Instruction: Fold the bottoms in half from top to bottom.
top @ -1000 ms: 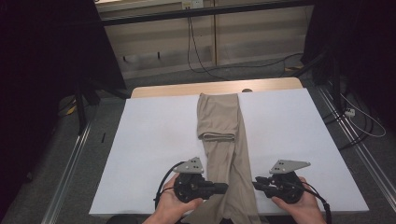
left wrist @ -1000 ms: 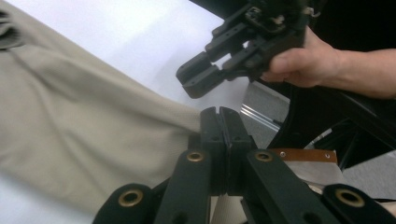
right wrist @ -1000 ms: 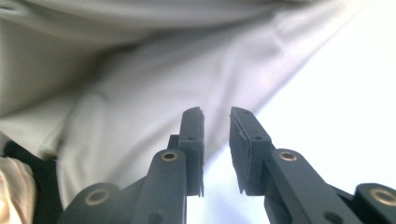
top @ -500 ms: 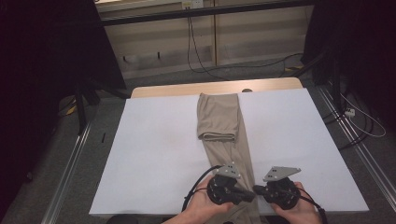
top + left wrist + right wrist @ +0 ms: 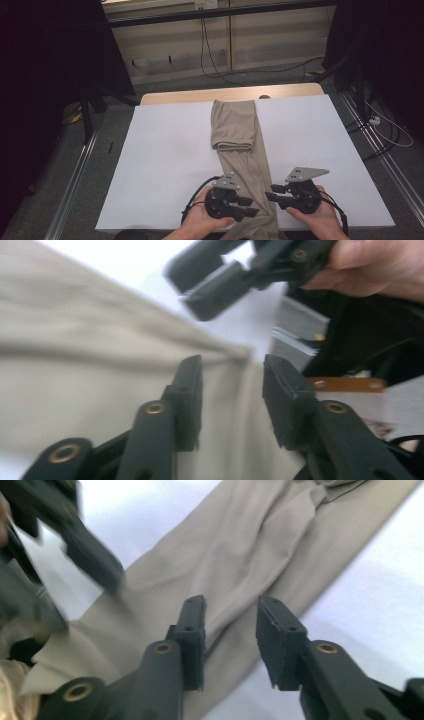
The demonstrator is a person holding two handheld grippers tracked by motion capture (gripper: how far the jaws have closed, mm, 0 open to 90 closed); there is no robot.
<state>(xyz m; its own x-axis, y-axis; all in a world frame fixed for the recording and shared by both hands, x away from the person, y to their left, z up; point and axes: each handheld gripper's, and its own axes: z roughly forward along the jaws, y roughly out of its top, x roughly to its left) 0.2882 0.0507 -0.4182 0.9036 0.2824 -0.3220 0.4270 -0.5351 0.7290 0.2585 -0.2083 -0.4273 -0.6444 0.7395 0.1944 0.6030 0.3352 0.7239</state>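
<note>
— White desk point(image 5: 165, 165), beige trousers point(image 5: 235, 125) lying lengthwise down its middle?
— Yes. Left gripper point(image 5: 253, 207) and right gripper point(image 5: 270, 196) hover over the near end, jaws parted, gripping nothing.

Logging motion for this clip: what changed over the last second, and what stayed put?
Both tools closed in on the near end of the beige trousers. The left tool slid right onto the fabric; the right tool moved left toward its edge. Both have their jaws open, nothing gripped. The trousers lie as before, far end folded back, on the white table cover.
</note>
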